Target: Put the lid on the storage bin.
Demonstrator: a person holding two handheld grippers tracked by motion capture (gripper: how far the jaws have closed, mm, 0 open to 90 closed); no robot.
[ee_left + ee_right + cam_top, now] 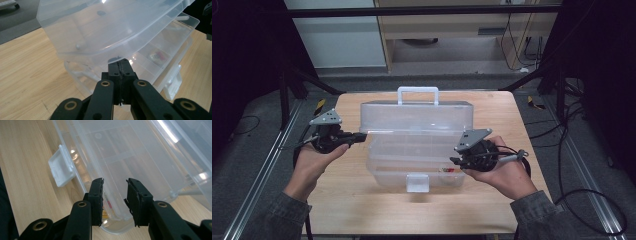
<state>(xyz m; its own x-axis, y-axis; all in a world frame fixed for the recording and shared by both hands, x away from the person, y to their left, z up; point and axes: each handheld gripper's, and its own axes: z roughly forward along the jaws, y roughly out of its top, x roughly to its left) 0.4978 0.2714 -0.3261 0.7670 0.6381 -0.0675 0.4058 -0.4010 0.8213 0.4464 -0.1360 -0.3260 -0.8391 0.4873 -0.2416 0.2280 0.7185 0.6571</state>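
Here, a clear plastic hinged toolbox [414,150] sits mid-table, its lid [105,30] raised.
Left gripper [121,65] jaws pressed together at the lid's edge; right gripper [115,192] spread, empty; the red contents [158,55] stay blurred.

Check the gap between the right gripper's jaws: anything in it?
Nothing held. In the right gripper view, the right gripper stands open, and the gap shows the clear box wall behind it.

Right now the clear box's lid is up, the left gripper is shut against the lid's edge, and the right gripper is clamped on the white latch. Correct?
Not quite. The right gripper is open with nothing between its pads, and the white latch sits off to its side, untouched, as the right gripper view shows. The lid is up, and the left gripper is shut at its edge.
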